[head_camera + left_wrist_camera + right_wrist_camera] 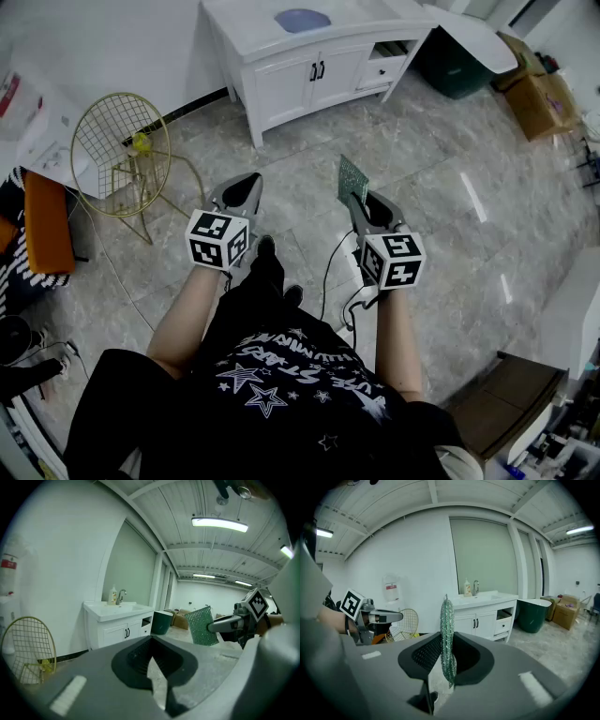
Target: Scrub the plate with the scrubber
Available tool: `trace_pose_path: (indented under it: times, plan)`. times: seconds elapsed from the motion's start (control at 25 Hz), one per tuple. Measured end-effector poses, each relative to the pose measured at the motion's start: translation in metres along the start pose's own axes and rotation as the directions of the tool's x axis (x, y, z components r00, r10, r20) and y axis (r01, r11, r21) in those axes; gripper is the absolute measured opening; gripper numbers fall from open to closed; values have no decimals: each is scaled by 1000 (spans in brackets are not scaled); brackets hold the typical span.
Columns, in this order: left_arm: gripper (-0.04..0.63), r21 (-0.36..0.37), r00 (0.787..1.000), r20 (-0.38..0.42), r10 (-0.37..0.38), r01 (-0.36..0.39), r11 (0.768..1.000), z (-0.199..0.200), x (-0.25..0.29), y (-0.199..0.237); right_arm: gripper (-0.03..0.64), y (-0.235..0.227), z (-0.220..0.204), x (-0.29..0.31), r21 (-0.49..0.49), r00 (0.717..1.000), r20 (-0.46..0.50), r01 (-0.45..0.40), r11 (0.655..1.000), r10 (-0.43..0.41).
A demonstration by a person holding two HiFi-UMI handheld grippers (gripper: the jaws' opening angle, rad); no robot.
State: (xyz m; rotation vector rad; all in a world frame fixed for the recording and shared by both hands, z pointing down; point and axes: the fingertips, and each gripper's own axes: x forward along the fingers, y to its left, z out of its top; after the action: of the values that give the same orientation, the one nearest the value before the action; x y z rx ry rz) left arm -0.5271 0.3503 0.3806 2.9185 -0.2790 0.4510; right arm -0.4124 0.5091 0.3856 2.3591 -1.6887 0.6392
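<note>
- My right gripper (pixel 357 201) is clamped on the green scrubber (pixel 352 178).
- My left gripper (pixel 246 185) is closed on nothing.
- A white sink cabinet (pixel 300 67) stands ahead, with a gold wire stand (pixel 120 141) to its left.

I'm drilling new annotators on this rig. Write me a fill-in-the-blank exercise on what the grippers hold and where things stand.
1. The right gripper is shut on the green ____.
2. The jaws of the left gripper are ____, with nothing between them.
3. The gold wire basket stands on the person's ____ side.
Missing words: scrubber; shut; left.
</note>
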Motion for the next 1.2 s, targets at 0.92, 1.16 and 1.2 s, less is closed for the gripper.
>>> trace_pose_path:
  times: [0.92, 1.16, 1.2]
  plan:
    - [6, -51, 1000, -6, -27, 26, 998, -8, -6, -5, 106, 8, 1, -9, -8, 1000, 11, -19, 1000, 19]
    - [252, -36, 998, 3, -62, 62, 997, -5, 21, 12, 106, -5, 9, 24, 2, 1000, -3, -16, 1000, 16]
    - [278, -43, 998, -1, -63, 63, 997, -5, 29, 17, 107, -9, 10, 32, 6, 1000, -10, -12, 1000, 13]
